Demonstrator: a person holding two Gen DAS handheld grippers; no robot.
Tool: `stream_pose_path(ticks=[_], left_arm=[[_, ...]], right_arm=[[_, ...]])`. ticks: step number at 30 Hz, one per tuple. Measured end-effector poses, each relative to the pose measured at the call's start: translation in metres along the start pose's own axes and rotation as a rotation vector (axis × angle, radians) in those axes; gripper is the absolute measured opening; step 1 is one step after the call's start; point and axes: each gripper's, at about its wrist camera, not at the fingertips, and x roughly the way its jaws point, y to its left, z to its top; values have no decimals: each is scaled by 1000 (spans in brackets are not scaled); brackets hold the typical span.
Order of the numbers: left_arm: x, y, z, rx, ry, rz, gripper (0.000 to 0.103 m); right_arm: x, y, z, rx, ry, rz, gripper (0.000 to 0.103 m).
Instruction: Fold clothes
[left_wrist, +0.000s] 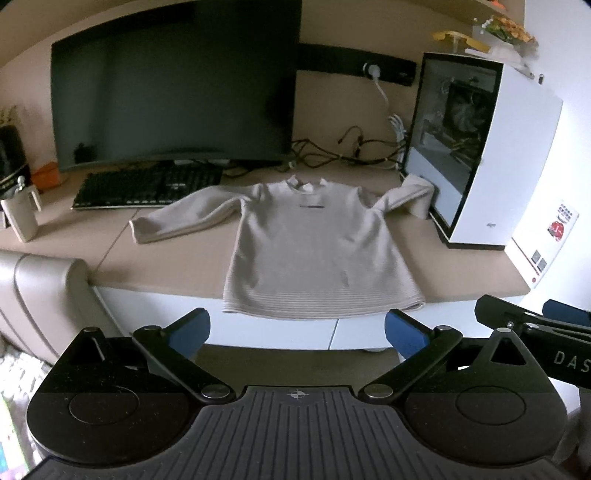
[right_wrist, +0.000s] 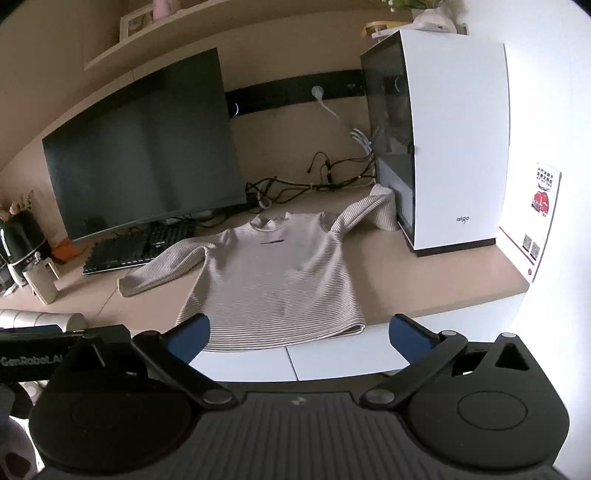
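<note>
From the left wrist, the striped shirt (left_wrist: 314, 243) looks blurry on the desk (left_wrist: 177, 269), its hem hanging over the edge. The left gripper (left_wrist: 297, 328) is spread wide, holding nothing.

From the right wrist, one sleeve leans against the white computer (right_wrist: 458, 147). The right gripper (right_wrist: 299, 334) is spread wide and empty too.

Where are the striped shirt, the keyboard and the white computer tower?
striped shirt (right_wrist: 273, 280), right wrist view, middle of its chest.
keyboard (left_wrist: 147, 186), left wrist view, middle of the keys.
white computer tower (right_wrist: 458, 140), right wrist view, its white side panel.
</note>
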Motion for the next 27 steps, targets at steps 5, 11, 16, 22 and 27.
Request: stream_pose_path(ticks=[5, 11, 16, 22, 27], left_arm=[[2, 4, -4, -14, 18, -4, 103], [5, 14, -3, -41, 35, 9, 103], [8, 19, -2, -49, 47, 13, 103], [11, 20, -3, -56, 62, 10, 103], [12, 21, -5, -56, 71, 20, 103]], right_arm=[[-2, 4, -4, -3, 9, 8, 103], [6, 12, -6, -16, 36, 12, 103], [13, 18, -6, -22, 52, 17, 103], [17, 20, -8, -24, 70, 8, 103], [21, 19, -9, -17, 86, 13, 103]])
